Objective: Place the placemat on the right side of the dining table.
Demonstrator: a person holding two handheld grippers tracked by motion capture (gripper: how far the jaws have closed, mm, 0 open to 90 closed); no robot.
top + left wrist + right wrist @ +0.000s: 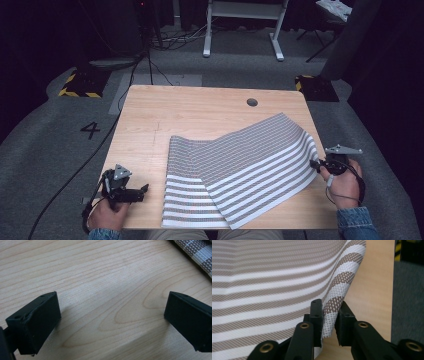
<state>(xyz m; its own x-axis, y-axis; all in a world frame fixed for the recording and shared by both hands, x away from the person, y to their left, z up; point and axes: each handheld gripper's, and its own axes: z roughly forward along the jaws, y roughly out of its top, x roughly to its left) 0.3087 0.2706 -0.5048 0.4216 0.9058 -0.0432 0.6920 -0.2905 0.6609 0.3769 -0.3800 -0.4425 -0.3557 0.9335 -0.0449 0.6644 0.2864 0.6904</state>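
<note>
Now our right hand-held gripper (329, 322) pinches the striped mat's (250, 165) edge at right for folding; left hand-held gripper (110, 322) waits spread.

Wooden table (150, 120), striped mat (240, 170) on it

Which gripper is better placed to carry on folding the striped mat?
Right: the right gripper has the striped mat edge between its jaws. The left gripper is open over bare table.
</note>
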